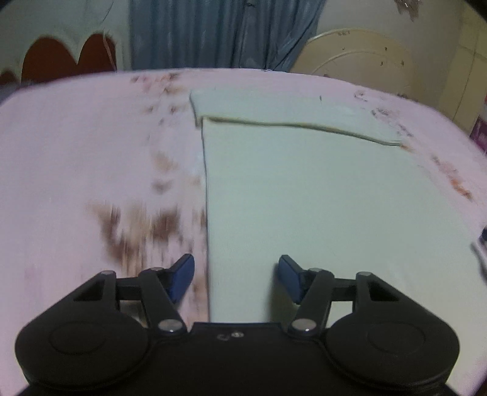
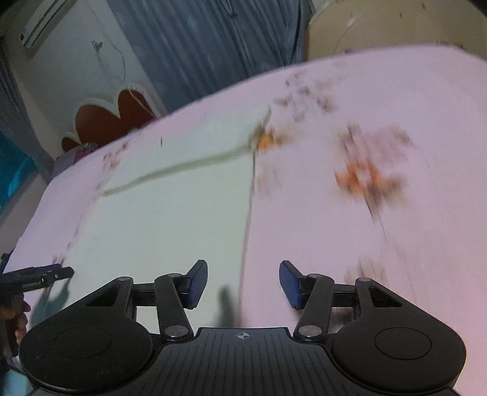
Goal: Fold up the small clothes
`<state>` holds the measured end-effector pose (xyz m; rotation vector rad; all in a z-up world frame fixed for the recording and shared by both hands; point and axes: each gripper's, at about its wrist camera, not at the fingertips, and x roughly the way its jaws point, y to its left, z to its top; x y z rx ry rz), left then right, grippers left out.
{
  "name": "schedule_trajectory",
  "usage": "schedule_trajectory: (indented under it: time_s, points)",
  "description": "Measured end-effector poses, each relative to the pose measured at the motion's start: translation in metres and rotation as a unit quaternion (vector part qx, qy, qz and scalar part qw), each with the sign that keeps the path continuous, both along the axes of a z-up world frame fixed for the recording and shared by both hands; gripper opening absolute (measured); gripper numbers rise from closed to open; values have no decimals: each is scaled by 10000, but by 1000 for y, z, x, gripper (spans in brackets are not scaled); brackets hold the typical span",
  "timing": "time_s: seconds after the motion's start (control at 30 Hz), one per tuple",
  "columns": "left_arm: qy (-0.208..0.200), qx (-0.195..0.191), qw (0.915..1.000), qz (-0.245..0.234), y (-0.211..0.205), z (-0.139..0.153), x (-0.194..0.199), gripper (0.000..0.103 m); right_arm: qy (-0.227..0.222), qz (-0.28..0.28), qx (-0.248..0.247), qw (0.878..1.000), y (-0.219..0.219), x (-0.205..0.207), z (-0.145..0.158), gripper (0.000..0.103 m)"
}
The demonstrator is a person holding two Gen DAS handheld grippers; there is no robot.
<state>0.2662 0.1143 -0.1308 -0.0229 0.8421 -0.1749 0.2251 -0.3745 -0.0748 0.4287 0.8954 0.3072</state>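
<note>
While the left gripper [image 1: 236, 275] hangs with jaws spread and empty over the near left edge of the pale green cloth [image 1: 304, 189], which lies flat on the pink floral sheet [image 1: 76, 158], the right gripper [image 2: 243, 281] gapes empty over its right edge.

A home bedroom — pink floral bedsheet [image 1: 76, 146], blue curtains [image 1: 219, 30], wall air conditioner [image 2: 45, 22].

- A blue curtain [image 1: 225, 33] is hung behind the pink patterned bed sheet [image 1: 91, 146].
- A cream headboard [image 1: 359, 54] is seen beside it.
- An air conditioner [image 2: 45, 21] is mounted high on the wall.
</note>
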Motion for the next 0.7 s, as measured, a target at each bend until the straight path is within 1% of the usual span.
schedule_trajectory:
  time_s: [0.07, 0.13, 0.23, 0.27, 0.3, 0.33, 0.37, 0.5, 0.57, 0.6, 0.63, 0.67, 0.7]
  points:
    - [66, -305, 9995, 37, 6, 0, -19, 59, 155, -14, 278, 9995, -6, -18, -9, 53]
    - [142, -581, 9982, 47, 11, -1, -35, 59, 254, -26, 659, 9975, -12, -33, -15, 53]
    - [252, -1029, 9943, 151, 22, -4, -57, 58, 345, -31, 1130, 9930, -16, -51, -21, 53]
    - [301, -1207, 9921, 174, 26, -4, -62, 57, 404, 0, 1246, 9914, -15, -56, -22, 48]
    - [353, -1370, 9898, 188, 30, -5, -66, 55, 462, 32, 1320, 9902, -15, -59, -23, 40]
    - [413, -1530, 9871, 219, 34, -5, -70, 50, 524, 83, 1405, 9887, -13, -62, -24, 37]
    - [468, -1658, 9848, 238, 38, -6, -74, 48, 579, 124, 1490, 9871, -11, -66, -26, 33]
    - [640, -2400, 9683, 259, 52, -14, -87, 48, 699, 195, 1916, 9788, -6, -84, -32, 31]
    - [653, -2631, 9621, 280, 57, -18, -90, 46, 751, 203, 2120, 9742, -4, -88, -34, 31]
    - [644, -2676, 9609, 296, 56, -20, -91, 43, 780, 192, 2163, 9730, -2, -89, -35, 25]
    - [632, -2668, 9612, 295, 56, -22, -90, 20, 791, 197, 2118, 9739, 0, -87, -35, 14]
    - [614, -2609, 9629, 298, 55, -21, -89, 3, 771, 197, 2020, 9762, 1, -84, -34, 3]
    - [392, -2654, 9630, 252, 55, -15, -92, 3, 695, 216, 1935, 9784, 3, -84, -29, 3]
